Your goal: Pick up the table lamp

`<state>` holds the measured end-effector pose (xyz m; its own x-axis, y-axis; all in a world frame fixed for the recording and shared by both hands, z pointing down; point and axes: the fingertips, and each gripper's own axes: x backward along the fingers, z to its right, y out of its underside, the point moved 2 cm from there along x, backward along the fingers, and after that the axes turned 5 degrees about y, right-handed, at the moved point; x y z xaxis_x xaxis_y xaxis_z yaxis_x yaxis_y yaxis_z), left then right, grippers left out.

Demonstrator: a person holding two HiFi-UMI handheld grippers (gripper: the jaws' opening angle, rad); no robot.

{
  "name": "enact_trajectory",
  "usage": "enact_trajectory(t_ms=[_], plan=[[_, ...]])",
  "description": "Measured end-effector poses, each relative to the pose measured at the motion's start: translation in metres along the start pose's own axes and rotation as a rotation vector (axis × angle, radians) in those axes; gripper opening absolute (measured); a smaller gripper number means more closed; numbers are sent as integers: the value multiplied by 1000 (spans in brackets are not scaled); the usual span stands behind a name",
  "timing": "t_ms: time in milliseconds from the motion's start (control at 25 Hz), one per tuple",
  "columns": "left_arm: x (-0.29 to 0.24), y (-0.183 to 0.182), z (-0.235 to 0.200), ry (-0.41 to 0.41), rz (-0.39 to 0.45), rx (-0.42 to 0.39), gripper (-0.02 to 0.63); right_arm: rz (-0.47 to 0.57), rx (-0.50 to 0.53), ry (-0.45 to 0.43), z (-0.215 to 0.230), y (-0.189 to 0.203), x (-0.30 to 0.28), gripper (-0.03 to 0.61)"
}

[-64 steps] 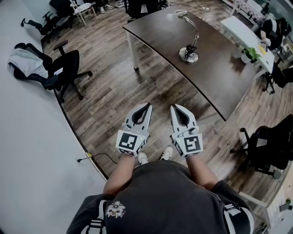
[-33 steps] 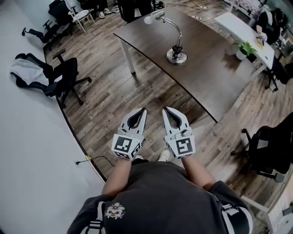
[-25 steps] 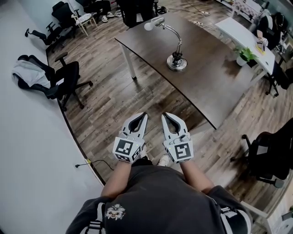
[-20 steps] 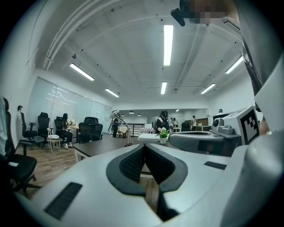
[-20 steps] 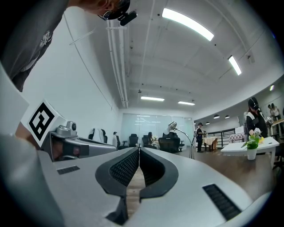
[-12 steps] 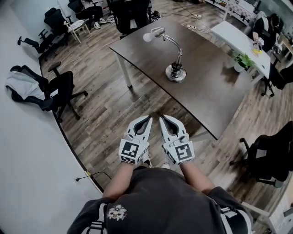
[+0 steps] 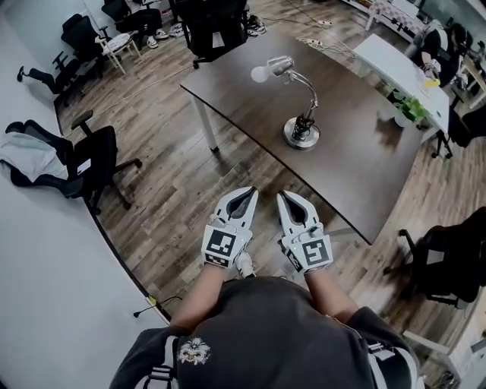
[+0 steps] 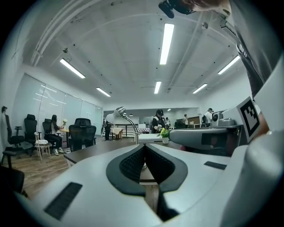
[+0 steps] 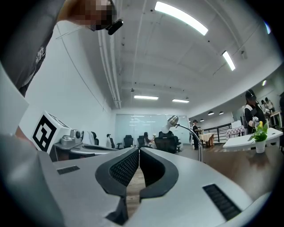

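Observation:
The table lamp (image 7: 301, 129) is chrome, with a round base, a curved gooseneck and a white bulb head; it stands upright on the dark brown table (image 7: 357, 152). It also shows far ahead as the lamp (image 8: 124, 120) in the left gripper view and the lamp (image 9: 183, 127) in the right gripper view. My left gripper (image 7: 251, 191) and right gripper (image 7: 282, 195) are side by side over the wood floor, short of the table's near edge and well apart from the lamp. Both are shut with nothing between the jaws.
A black office chair (image 7: 91, 163) stands at the left by the grey wall, more chairs (image 7: 205, 23) beyond the table. A white desk with a small plant (image 7: 410, 106) is at the right, and another black chair (image 7: 448, 258) at the lower right. People stand far off.
The view has closed in on the table: its near edge and the lamp sit nearer to both grippers than a second ago. Both grippers stay shut, side by side.

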<state>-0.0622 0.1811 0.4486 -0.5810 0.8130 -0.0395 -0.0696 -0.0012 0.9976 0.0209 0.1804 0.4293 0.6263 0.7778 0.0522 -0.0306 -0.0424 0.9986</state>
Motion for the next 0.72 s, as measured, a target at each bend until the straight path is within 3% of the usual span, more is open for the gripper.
enact_trajectory(t_ms=[360, 720], plan=[[-14, 1, -43, 64, 30, 27, 8, -32, 44, 111, 11, 6, -37, 28], [-30, 6, -56, 100, 41, 39, 8, -59, 51, 147, 19, 12, -51, 28]])
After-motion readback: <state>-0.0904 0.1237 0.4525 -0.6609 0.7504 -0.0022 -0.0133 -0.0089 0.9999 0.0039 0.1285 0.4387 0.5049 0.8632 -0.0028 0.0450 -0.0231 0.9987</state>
